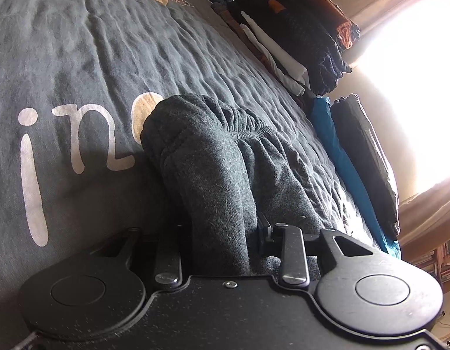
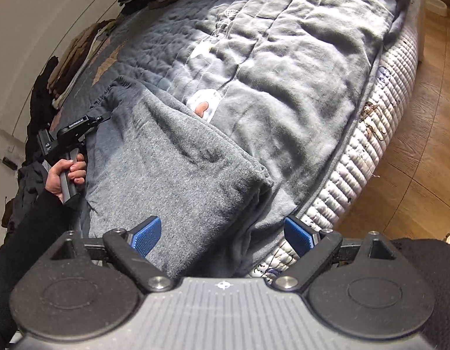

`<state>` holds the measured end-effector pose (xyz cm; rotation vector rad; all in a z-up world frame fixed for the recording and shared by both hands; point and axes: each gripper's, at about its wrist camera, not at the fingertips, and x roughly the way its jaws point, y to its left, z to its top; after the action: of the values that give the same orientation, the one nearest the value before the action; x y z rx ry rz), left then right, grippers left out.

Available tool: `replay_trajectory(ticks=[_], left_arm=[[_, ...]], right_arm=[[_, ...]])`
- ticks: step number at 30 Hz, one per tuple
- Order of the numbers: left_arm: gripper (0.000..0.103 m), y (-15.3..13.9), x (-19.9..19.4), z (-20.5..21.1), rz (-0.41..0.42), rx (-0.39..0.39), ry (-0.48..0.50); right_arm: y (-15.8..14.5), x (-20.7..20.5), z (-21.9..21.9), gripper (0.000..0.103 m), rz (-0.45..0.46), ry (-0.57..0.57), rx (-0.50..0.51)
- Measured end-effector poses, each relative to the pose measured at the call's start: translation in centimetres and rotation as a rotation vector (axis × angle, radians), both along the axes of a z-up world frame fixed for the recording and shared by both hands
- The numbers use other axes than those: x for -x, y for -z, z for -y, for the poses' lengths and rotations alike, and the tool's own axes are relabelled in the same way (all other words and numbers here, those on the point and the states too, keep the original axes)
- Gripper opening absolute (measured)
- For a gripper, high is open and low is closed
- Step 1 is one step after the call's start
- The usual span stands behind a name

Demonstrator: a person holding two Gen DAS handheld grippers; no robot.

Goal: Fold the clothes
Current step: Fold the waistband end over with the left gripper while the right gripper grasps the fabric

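Left gripper [image 1: 222, 233], jaws drawn close and clamped on a fold of grey cloth, pointing shallowly downward. The person's left hand [image 2: 68, 176] wraps its handle from below, the dark sleeve [image 2: 23, 233] trailing behind. Right gripper [image 2: 222, 234], jaws spread wide, blue pads [image 2: 147, 233] bare and pressing nothing, pitched steeply downward.

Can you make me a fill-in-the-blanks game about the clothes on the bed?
1. The left gripper is shut on the grey ____.
2. The right gripper has ____ pads and is open.
3. The white letters are printed on the ____.

Missing words: sweatpants; blue; bedspread.
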<state>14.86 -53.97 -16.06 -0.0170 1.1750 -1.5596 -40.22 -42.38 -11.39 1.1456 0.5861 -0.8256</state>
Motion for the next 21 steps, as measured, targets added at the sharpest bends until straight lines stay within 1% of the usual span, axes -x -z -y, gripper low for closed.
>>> replay_trajectory(ticks=[2, 3, 5, 7, 9, 12, 17, 21], left_arm=[[0.033, 0.0, 0.0, 0.0, -0.001, 0.002, 0.001], [0.033, 0.1, 0.0, 0.0, -0.001, 0.003, 0.001], [0.033, 0.1, -0.1, 0.0, -0.003, 0.007, 0.002], [0.033, 0.2, -0.1, 0.0, -0.005, 0.012, 0.002], [0.033, 0.3, -0.1, 0.0, -0.007, 0.016, 0.003], [0.033, 0.4, -0.1, 0.1, -0.008, 0.018, 0.005], [0.033, 0.4, 0.0, 0.1, -0.007, 0.021, 0.005], [0.033, 0.4, 0.0, 0.0, -0.007, 0.025, 0.004]], right_arm=[[0.4, -0.7, 0.3, 0.091, 0.016, -0.029, -0.01], [0.7, -0.8, 0.4, 0.091, 0.022, -0.027, -0.033], [1.6, -0.9, 0.5, 0.091, 0.021, -0.013, -0.09], [2.4, -0.7, 0.3, 0.091, 0.054, 0.016, -0.126], [2.4, -0.6, 0.1, 0.091, 0.107, 0.021, -0.111], [2.5, -0.9, 0.5, 0.091, 0.124, 0.027, -0.089], [3.5, -1.7, 2.0, 0.091, 0.122, 0.061, -0.096], [3.7, -2.8, 2.1, 0.089, 0.076, 0.048, -0.072]])
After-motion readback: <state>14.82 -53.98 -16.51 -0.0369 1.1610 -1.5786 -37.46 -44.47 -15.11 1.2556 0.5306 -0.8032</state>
